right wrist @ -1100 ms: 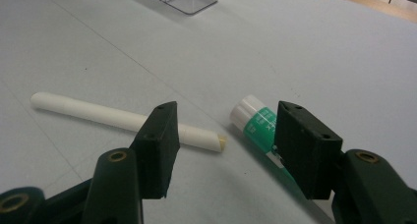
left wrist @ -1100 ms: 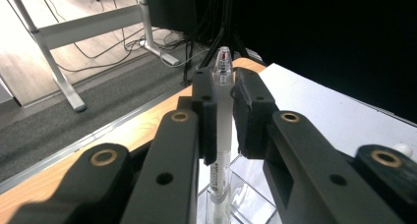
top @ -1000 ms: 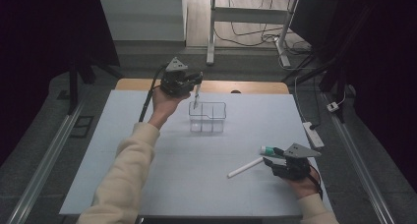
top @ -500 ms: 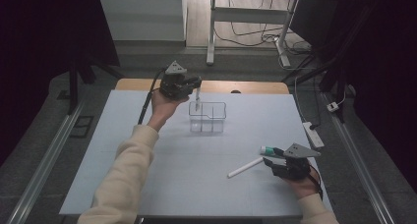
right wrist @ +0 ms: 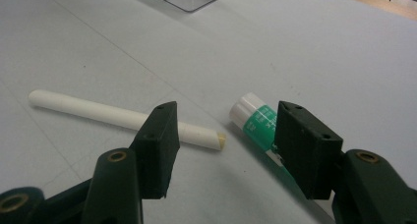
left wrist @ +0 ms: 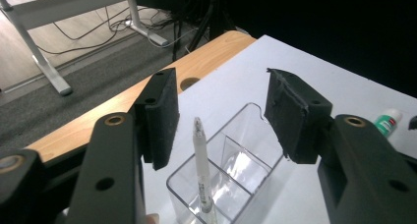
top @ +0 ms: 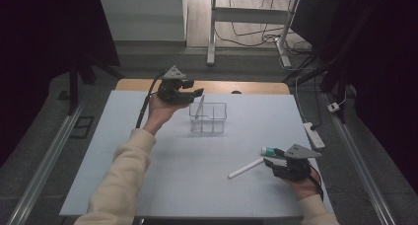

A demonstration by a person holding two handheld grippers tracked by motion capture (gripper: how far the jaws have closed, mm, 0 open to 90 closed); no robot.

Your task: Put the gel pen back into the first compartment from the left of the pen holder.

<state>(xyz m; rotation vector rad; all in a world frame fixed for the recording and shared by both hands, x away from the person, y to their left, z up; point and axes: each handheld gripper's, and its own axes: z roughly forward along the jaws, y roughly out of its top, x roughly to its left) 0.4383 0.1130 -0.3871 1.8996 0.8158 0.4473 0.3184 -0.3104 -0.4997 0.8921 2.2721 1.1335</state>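
Observation:
A clear compartmented box (top: 209,118) (left wrist: 241,160) stands on the white mat's far middle. A slim pen (top: 199,106) (left wrist: 202,171) stands upright in its left compartment. My left gripper (top: 196,93) (left wrist: 219,113) hovers just above and left of the box. Its jaws have just been opening and are now open, with the pen's tip between them, untouched. Near the front right, my right gripper (top: 269,160) (right wrist: 227,117) rests low and open. A white stick (top: 245,168) (right wrist: 118,117) and a green-and-white glue tube (top: 271,151) (right wrist: 259,124) lie on the mat ahead of it, neither gripped.
The white mat (top: 197,175) covers a wooden table whose far edge (top: 246,87) (left wrist: 123,111) has a cable hole. A power strip (top: 314,135) lies on the floor to the right. A metal desk frame (top: 213,32) stands behind the table.
The left gripper's jaws have opened and let go of the pen, which now stands by itself in the box. The right gripper has not moved.

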